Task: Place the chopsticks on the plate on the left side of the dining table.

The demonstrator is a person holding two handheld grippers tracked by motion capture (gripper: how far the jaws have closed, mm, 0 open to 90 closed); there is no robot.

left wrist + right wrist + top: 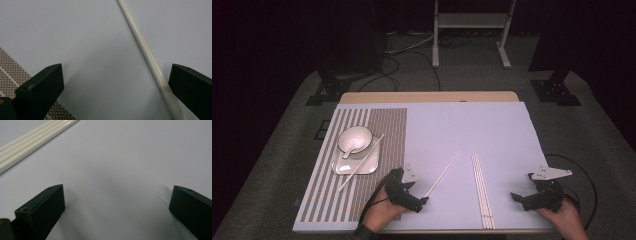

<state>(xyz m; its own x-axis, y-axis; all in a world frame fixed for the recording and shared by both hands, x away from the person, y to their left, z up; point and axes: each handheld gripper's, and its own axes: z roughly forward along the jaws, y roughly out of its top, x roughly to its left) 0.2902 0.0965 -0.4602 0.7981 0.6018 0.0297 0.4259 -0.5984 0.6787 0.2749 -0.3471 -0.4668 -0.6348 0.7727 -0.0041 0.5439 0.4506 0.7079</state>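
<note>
While a spoon (348,152) seemingly sits inside, the bowl (355,139) rests on the plate (368,164).

A wooden table (427,96) is covered almost wholly by a pale lilac sheet (472,130), with a bare strip of wood showing along its far edge. On the sheet's left part lies a brown striped placemat (377,130), which carries a white square plate (368,165). Directly on the sheet lie a single white chopstick (443,173), slanted, and well to its right a tight bundle of white chopsticks (481,187) running towards the near edge.
</note>
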